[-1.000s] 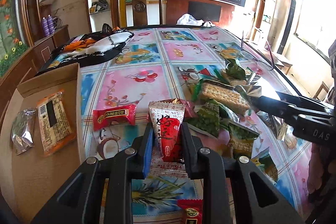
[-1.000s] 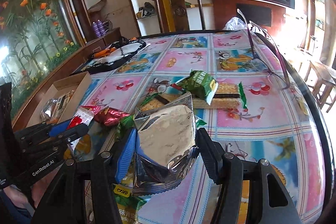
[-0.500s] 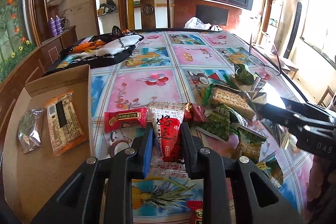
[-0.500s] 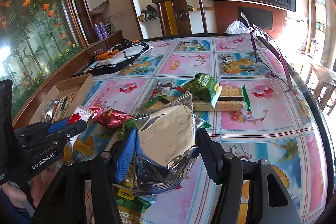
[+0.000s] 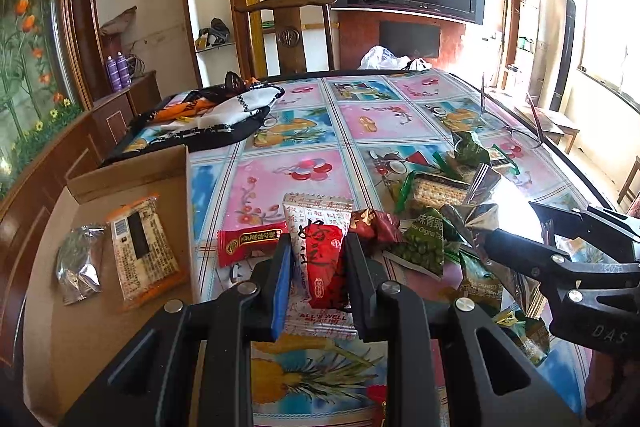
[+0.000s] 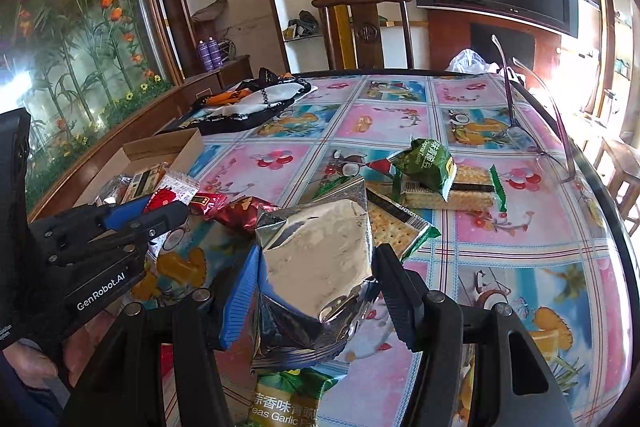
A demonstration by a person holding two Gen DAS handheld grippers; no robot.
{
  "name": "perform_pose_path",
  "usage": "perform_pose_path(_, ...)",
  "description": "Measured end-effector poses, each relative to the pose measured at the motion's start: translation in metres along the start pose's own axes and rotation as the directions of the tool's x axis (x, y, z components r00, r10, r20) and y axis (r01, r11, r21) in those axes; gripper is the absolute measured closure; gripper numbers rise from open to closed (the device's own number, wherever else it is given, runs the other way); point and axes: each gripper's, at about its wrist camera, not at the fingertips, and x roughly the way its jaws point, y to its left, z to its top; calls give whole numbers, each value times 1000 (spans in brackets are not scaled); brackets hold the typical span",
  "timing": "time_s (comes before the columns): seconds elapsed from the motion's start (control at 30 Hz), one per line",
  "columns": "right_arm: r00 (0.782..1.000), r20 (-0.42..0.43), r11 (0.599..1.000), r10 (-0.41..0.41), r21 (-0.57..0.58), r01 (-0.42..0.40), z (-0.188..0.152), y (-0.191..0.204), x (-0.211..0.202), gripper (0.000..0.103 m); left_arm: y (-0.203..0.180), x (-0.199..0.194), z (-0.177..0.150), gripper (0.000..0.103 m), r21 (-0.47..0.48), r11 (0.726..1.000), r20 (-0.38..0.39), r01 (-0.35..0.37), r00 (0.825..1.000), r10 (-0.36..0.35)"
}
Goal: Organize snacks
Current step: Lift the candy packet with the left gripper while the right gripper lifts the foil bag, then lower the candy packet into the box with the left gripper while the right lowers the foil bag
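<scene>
Red and white wrapping fills the left wrist view: the left gripper [image 5: 316, 267] is clamped on a white-and-red snack packet [image 5: 320, 247], holding it just above the patterned tablecloth [image 5: 288, 131]. Against the frame a second ago the grip is unchanged, but the view has swung a little, so the cardboard box [image 5: 132, 171] at the left, holding an orange-edged packet [image 5: 142, 253] and a small silver packet [image 5: 78, 263], sits further toward the centre. A red candy wrapper [image 5: 250, 243] lies just left of the jaws, and green pea packets [image 5: 424, 243] and a cracker pack [image 5: 436, 191] are heaped to the right, where the right gripper [image 5: 508, 227] reaches in.

In the right wrist view the right gripper [image 6: 316, 271] has its jaws closed on a silver foil bag [image 6: 316, 267], as wide apart as before. The scene has slid slightly rightward since the earlier frame. The left gripper [image 6: 156, 211] shows at the left with its packet [image 6: 172, 191], near the box [image 6: 160, 147]. A green packet [image 6: 426, 167] rests on crackers [image 6: 468, 191] beyond.
</scene>
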Motion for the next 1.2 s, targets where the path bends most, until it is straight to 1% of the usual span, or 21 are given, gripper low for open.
perform_pose_path(0.43, 1000, 1, 1000, -1, 4, 1, 0, 1, -1, 40, 0, -8, 2, 79, 1, 1000, 25, -4, 1000, 4)
perform_pose_path(0.77, 1000, 13, 1000, 10, 12, -10, -2, 11, -2, 40, 12, -15, 4, 79, -42, 999, 49, 17, 999, -15)
perform_pose_path(0.97, 999, 35, 1000, 24, 7, -25, 0, 27, -1, 40, 31, -24, 3, 79, -96, 995, 73, 9, 997, -2)
perform_pose_path(1.07, 998, 38, 999, 50, 3, -50, 1, 40, 2, 40, 50, -27, 1, 79, -141, 990, 78, -6, 997, 17)
perform_pose_path(1.2, 996, 39, 996, 77, -40, -76, 2, 65, 7, 40, 82, -33, -5, 79, -212, 976, 80, -42, 995, 60)
